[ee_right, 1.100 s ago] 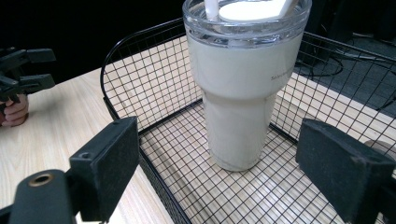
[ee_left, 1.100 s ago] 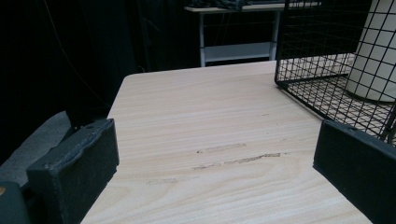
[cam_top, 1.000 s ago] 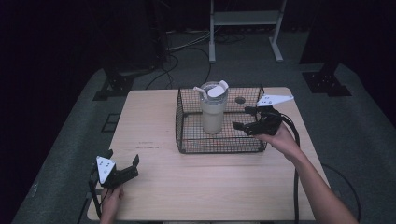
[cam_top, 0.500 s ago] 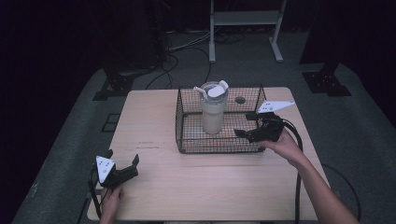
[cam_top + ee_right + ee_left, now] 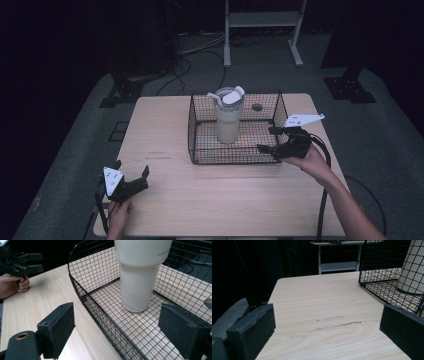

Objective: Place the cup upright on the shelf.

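Two black two-jaw grippers are at work over a pale wooden table point(image 5: 170, 125). The right gripper point(image 5: 272, 140) is held at the near right corner of a black wire-mesh basket point(image 5: 200, 135), its jaws spread wide and holding nothing; in the right gripper view one jaw stands outside the basket's wall and the other over its floor. A tall cream-coloured tumbler with a white lid and straw point(image 5: 228, 120) stands upright inside the basket, toward its middle, apart from the jaws. The left gripper point(image 5: 132, 182) rests low near the table's near left corner, well apart from the basket, its jaws also wide apart and empty over bare wood.
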